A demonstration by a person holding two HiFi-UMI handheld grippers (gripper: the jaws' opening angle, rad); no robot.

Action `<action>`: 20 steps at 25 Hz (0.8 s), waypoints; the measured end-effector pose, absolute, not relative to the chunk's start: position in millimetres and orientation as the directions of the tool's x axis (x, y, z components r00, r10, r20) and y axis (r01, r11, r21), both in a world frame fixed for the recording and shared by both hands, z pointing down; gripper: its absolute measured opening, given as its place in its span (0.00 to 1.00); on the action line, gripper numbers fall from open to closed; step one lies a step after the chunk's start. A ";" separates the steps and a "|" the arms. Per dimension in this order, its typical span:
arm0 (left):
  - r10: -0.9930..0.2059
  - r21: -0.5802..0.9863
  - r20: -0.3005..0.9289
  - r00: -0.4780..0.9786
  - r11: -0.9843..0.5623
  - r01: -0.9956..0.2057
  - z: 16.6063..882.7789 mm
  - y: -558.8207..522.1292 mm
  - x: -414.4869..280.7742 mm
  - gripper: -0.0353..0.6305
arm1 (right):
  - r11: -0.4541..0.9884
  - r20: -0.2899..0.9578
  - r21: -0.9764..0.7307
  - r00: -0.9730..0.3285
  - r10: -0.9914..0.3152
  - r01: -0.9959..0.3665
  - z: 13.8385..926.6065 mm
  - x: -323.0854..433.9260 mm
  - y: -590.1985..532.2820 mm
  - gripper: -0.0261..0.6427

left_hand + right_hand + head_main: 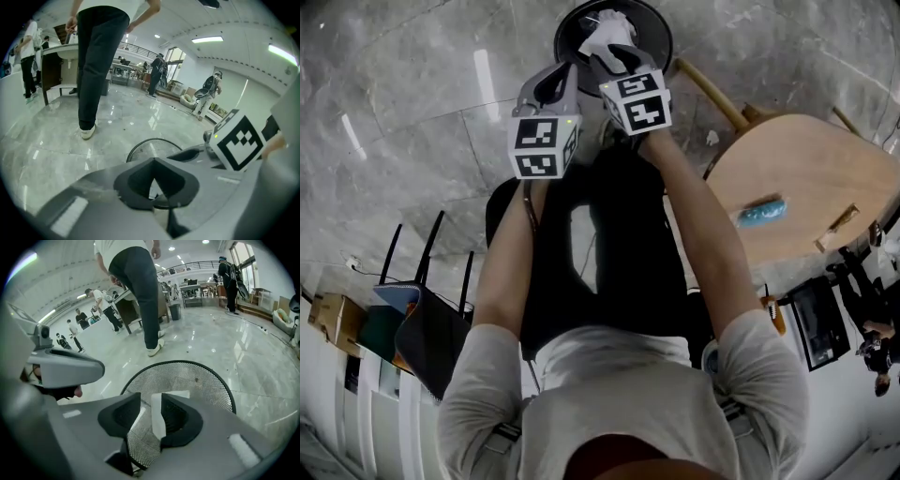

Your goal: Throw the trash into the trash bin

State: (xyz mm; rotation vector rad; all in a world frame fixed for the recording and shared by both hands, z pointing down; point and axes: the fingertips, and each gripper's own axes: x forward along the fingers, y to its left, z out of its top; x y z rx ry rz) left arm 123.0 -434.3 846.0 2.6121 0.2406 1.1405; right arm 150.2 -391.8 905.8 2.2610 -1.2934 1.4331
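Black mesh trash bin [206,380] on the grey floor [262,362]. The right gripper [151,401] hangs over the bin's mouth, jaws apart. A white paper scrap [158,420] stands between them, against one jaw only. The left gripper [154,161] is just beside it, jaws together, tips at the bin's rim.

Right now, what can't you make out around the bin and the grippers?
- Bin bottom: hidden under the right gripper in its own view, under that gripper and the white paper in the head view.
- Whether the paper touches a jaw: right gripper view, too close to tell.
- Blue thing on the table: head view, too small to name.
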 end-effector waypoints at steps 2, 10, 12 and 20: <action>0.261 0.322 0.686 0.679 -0.946 0.038 833.6 -434.7 124.2 0.08 | -0.606 0.798 -0.278 0.172 -0.578 -0.745 895.8 149.4 -391.1 0.24; 0.258 0.297 0.657 0.708 -0.952 0.072 724.3 -425.5 132.1 0.08 | -0.565 0.693 -0.195 0.295 -0.658 -0.802 742.6 157.3 -388.1 0.05; 0.259 0.283 0.647 0.717 -0.955 0.090 684.7 -419.2 130.7 0.08 | -0.572 0.650 -0.206 0.326 -0.687 -0.794 691.5 156.1 -385.4 0.05; 0.241 0.234 0.587 0.773 -0.964 0.123 528.3 -392.9 101.6 0.08 | -0.592 0.491 -0.214 0.438 -0.753 -0.777 500.4 124.6 -357.4 0.05</action>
